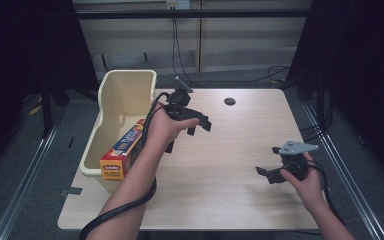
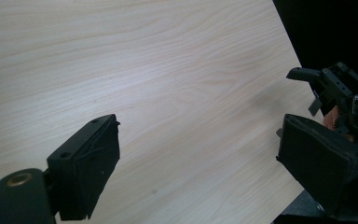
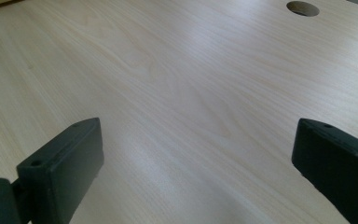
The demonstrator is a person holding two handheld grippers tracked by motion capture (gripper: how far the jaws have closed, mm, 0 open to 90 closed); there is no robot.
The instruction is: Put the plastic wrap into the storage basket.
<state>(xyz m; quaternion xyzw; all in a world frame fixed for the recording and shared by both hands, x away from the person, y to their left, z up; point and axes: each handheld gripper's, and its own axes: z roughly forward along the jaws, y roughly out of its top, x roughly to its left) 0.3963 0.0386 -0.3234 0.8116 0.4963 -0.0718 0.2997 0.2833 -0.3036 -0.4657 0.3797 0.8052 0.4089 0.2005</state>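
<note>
High view: pale wood-grain surface (image 1: 215,165); cream plastic bin (image 1: 121,95) at its left edge, holding an orange and blue cardboard box (image 1: 122,150). Left tongs (image 1: 200,125) held beside the bin, right tongs (image 1: 266,173) well apart.
Left gripper view: left tongs (image 2: 198,163) released, jaws spread wide, nothing between.
Right gripper view: right tongs (image 3: 196,163) released; round hole (image 3: 303,8) far off.

Cream bin (image 1: 114,92), orange box (image 1: 124,152), table (image 1: 240,150)

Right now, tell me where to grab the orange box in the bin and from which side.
Grip the box near its exposed near end, fingers across the narrow faces, coming from above. It lies lengthwise in the cream bin, that end resting on the near rim; the bin walls likely block side approaches.
</note>
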